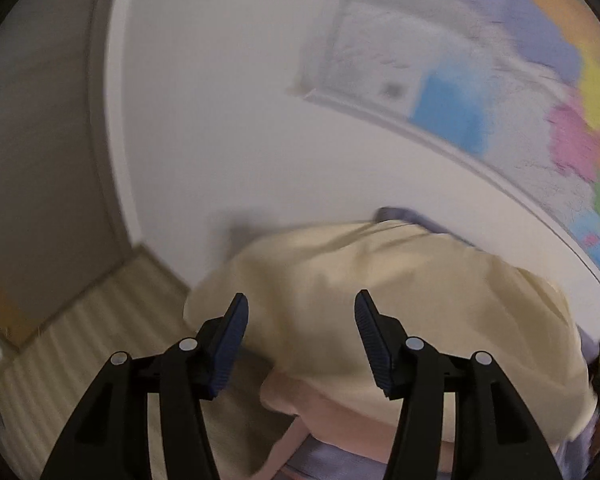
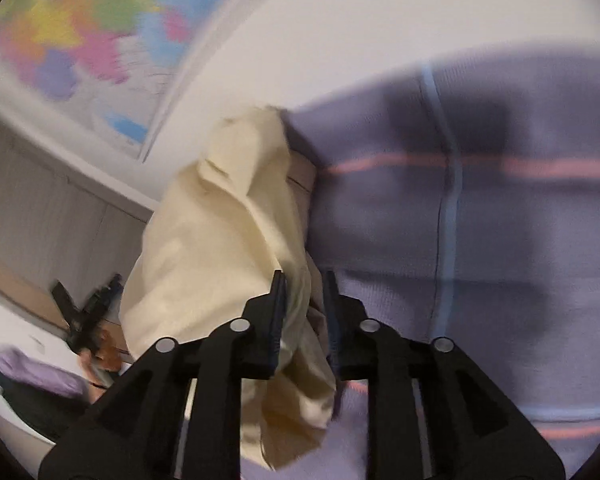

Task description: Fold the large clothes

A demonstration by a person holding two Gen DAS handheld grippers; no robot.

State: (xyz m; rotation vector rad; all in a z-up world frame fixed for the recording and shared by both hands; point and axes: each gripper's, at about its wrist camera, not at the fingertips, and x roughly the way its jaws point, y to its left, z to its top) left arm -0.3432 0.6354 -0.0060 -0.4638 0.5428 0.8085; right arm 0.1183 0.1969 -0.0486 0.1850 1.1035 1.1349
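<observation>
A large cream-yellow garment point(image 1: 380, 300) hangs bunched in the air in front of a white wall. My left gripper point(image 1: 302, 300) is open and empty, its blue pads apart in front of the cloth. In the right wrist view my right gripper point(image 2: 304, 280) is shut on a fold of the same cream garment point(image 2: 220, 240), which hangs to the left and below the fingers. Both views are blurred by motion.
A lilac striped bedcover point(image 2: 480, 220) fills the right of the right wrist view. A coloured wall map point(image 1: 520, 92) hangs on the white wall. A striped floor point(image 1: 80, 340) and a grey door point(image 1: 32, 160) lie left. A black tripod-like object point(image 2: 88, 308) stands far left.
</observation>
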